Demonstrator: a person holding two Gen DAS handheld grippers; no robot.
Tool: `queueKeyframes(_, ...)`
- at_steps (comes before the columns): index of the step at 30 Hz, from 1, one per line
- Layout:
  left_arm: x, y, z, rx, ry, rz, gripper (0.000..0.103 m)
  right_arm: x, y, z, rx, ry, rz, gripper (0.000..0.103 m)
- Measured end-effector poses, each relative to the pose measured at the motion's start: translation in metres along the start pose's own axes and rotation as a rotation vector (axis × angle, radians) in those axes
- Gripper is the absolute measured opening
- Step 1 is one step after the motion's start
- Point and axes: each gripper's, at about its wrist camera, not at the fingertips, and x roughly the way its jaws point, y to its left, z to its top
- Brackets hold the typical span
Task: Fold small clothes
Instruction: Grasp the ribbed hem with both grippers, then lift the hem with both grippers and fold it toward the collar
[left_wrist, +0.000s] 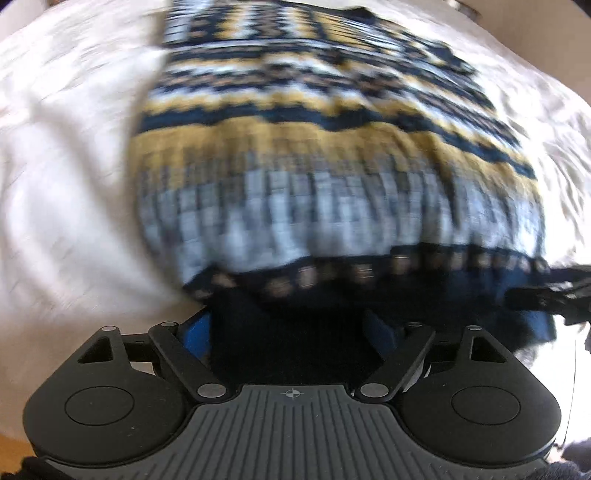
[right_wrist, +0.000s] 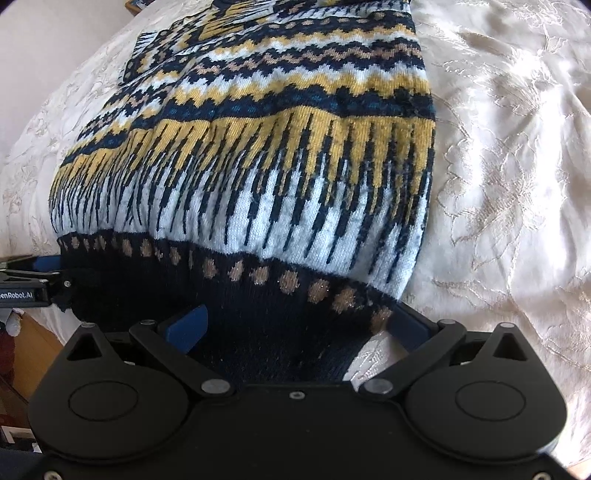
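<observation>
Left wrist view, blurred: the left gripper (left_wrist: 291, 332) points low along the white bedspread (left_wrist: 66, 177), its blue fingers (left_wrist: 195, 332) spread around the dark hem of the patterned sweater (left_wrist: 325, 155), which lies on that bedspread.

Right wrist view: the right gripper (right_wrist: 295, 325) lies level at the same hem, its fingers (right_wrist: 186, 326) apart with the hem between them.

We see bright daylight in both views, heavy motion blur smearing the sweater (left_wrist: 332, 177) in the left wrist view, crisp knit in the right wrist view, sheen on the white bedspread (right_wrist: 517, 147), fisheye bending and dark corners at the edges.
</observation>
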Motion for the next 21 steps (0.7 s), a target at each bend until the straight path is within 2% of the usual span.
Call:
queueKeyframes(4,0.004,-0.005,-0.002,-0.023,-0.02,0.006,0.082,-0.001,-0.002,0.0,0.0,0.003,0.007,0.103)
queueKeyframes(5,0.003,-0.004,-0.004,-0.029,-0.031,0.005,0.079,-0.001,-0.002,0.0,0.0,0.003,0.009,0.103)
queueKeyframes(7,-0.001,-0.002,-0.009,-0.026,-0.048,0.025,0.067,-0.002,-0.004,0.0,0.008,0.005,0.015,0.103)
queueKeyframes(8,-0.003,0.0,-0.011,-0.03,-0.054,0.032,0.057,-0.003,-0.006,0.001,0.018,0.006,0.022,0.103)
queueKeyframes(9,-0.008,0.003,-0.013,-0.044,-0.059,0.025,0.05,-0.004,-0.008,0.001,0.03,0.006,0.03,0.103)
queueKeyframes(12,-0.01,0.018,-0.009,-0.115,-0.062,-0.023,0.036,-0.006,-0.016,0.002,0.093,0.005,0.065,0.101)
queueKeyframes(15,-0.011,0.021,-0.007,-0.124,-0.055,-0.037,0.031,-0.011,-0.022,0.003,0.119,-0.002,0.058,0.086)
queueKeyframes(17,-0.012,0.018,-0.006,-0.107,-0.057,-0.045,0.025,-0.014,-0.027,0.003,0.14,-0.005,0.069,0.055)
queueKeyframes(18,-0.013,0.016,-0.005,-0.106,-0.057,-0.044,0.023,-0.015,-0.032,0.002,0.167,0.005,0.093,0.048)
queueKeyframes(20,-0.014,0.015,-0.003,-0.118,-0.063,-0.048,0.019,-0.014,-0.042,0.002,0.232,0.018,0.143,0.027)
queueKeyframes(21,-0.015,0.015,-0.003,-0.131,-0.069,-0.052,0.017,-0.015,-0.043,0.002,0.242,0.015,0.149,0.025)
